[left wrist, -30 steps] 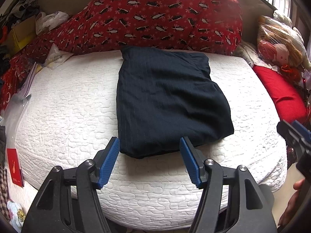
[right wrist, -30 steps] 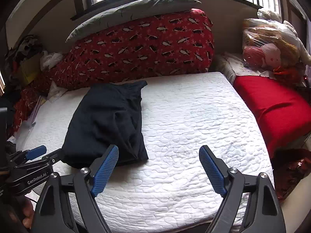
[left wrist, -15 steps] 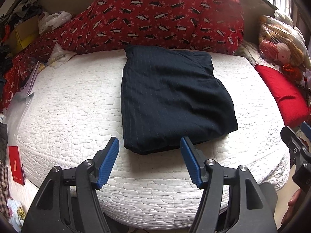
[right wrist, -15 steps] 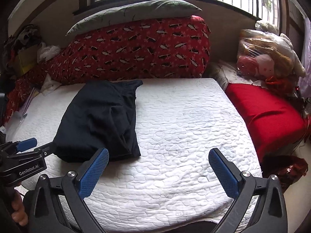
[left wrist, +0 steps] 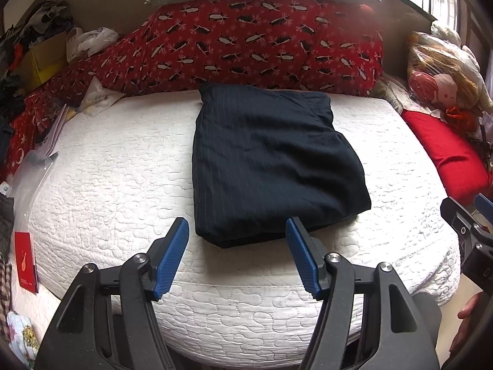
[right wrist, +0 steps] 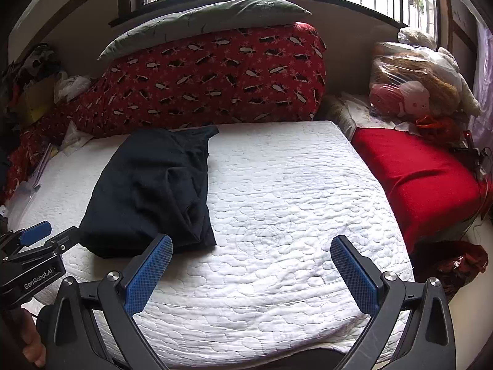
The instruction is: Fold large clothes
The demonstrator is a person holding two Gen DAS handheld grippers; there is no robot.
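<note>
White quilted mattress (left wrist: 101, 191) filling both views, bare over most of its right half. Behind it, propped along the wall, long red bolster with black-and-white print (left wrist: 265, 40), grey-green pillow (right wrist: 203, 21) laid on top. Off to the right of the bed, plain red cushion (right wrist: 416, 172), and above that a plastic-wrapped bundle of soft toys (right wrist: 413, 89). Left of the bed, clutter: papers, a white plastic bag (left wrist: 89, 38), a red booklet (left wrist: 26, 256) down by the mattress edge.

Now the dark navy garment (left wrist: 265, 160), folded into a thick rectangle, faint pinstripes showing, lying flat on the mattress left of centre, far end touching the red bolster, near edge just short of the mattress front. Some loose folds along its right side in the right wrist view.

Left tool (left wrist: 237, 249) hanging just off the garment's near edge, blue pads partway apart, gripping nothing, clear of the cloth. Right tool (right wrist: 252, 271) over bare mattress beside the garment, jaws just opened to full spread, nothing between them
</note>
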